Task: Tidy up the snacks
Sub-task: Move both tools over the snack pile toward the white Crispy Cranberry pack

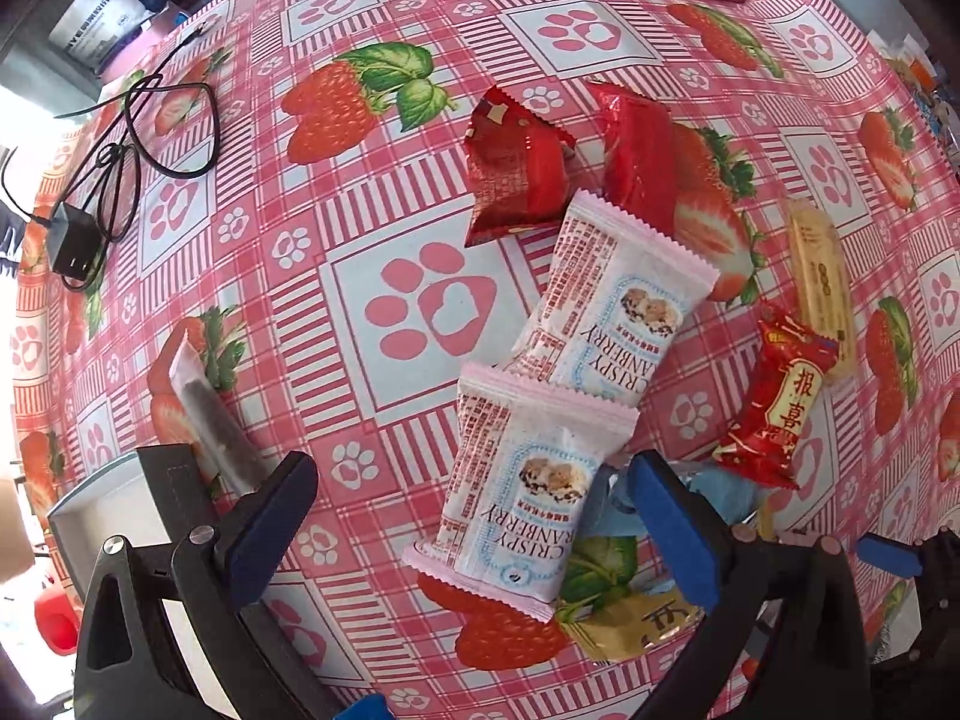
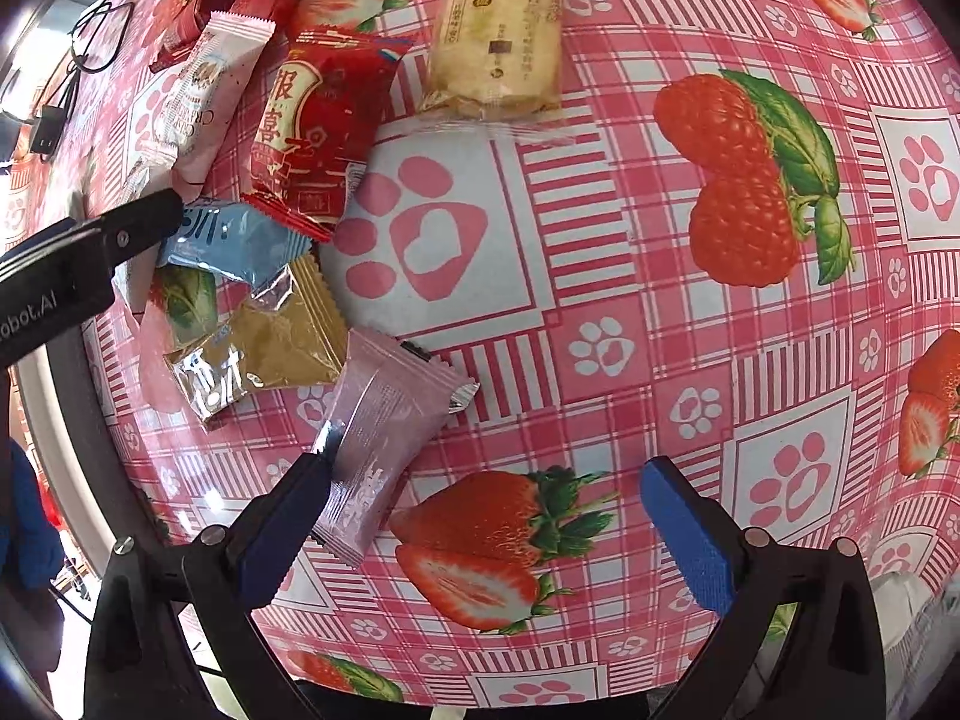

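Snack packets lie scattered on the strawberry tablecloth point(image 1: 414, 276). My left gripper point(image 1: 474, 519) is open, low over the table, and a white-pink cranberry packet point(image 1: 516, 480) lies flat between its fingers; a second one point(image 1: 618, 294) lies just beyond. Farther off are two red packets point(image 1: 516, 162), a red packet with gold characters point(image 1: 774, 402) and a yellow cracker packet point(image 1: 819, 276). My right gripper point(image 2: 486, 522) is open over a printed strawberry. A lilac packet point(image 2: 384, 432) rests against its left finger point(image 2: 288, 528). Gold point(image 2: 270, 348) and blue point(image 2: 234, 240) packets lie to the left.
A black charger with coiled cable point(image 1: 72, 240) sits at the far left. A clear packet with a dark bar point(image 1: 204, 408) and a grey box point(image 1: 90, 510) are near the left edge. The table edge point(image 2: 102, 396) curves close on the left. Bare cloth point(image 2: 690, 330) spreads right.
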Demonstrator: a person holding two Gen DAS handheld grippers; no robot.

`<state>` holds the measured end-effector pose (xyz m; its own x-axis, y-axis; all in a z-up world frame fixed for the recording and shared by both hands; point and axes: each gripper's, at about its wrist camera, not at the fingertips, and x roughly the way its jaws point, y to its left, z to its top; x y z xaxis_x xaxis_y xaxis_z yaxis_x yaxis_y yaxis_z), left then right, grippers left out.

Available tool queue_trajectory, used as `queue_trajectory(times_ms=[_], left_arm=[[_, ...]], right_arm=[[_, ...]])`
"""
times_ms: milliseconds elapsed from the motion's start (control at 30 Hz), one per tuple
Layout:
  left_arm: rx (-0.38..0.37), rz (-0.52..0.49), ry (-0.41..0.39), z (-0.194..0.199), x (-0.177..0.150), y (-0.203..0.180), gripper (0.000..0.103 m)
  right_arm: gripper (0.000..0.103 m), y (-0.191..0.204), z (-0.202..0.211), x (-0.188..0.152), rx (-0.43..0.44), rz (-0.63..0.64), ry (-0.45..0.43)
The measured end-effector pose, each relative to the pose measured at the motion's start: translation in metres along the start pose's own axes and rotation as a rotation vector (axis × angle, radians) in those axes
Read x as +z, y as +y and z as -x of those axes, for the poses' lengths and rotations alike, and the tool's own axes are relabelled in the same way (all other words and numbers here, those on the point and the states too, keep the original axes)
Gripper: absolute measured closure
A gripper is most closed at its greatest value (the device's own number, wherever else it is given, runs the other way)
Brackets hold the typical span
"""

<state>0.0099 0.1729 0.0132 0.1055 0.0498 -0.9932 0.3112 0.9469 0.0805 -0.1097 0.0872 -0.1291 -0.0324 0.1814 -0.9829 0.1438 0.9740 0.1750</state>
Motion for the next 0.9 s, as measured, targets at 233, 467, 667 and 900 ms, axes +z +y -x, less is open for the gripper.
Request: queue_trajectory(times_ms=[233, 467, 667, 900], left_arm=[[-0.038, -0.002, 0.012, -0.014, 0.005, 0.016, 0.0], [-0.011, -0.091, -0.001, -0.019, -0.031, 0.027, 0.0], [-0.022, -0.15, -0.004, -0.017, -0.044, 0.026, 0.0], [-0.084, -0.13, 0.014, -0.022, -0.038, 0.027, 0.0]], right_arm=[[0.0, -0.016, -0.006, -0.023, 0.052, -0.037, 0.021], [0.0, 0.004, 0.001, -0.028, -0.05, 0.051, 0.018], [0.0, -0.012, 0.011, -0.023, -0.07, 0.06, 0.022], [0.0, 0.003, 0.005, -0.021, -0.154, 0.118, 0.019]])
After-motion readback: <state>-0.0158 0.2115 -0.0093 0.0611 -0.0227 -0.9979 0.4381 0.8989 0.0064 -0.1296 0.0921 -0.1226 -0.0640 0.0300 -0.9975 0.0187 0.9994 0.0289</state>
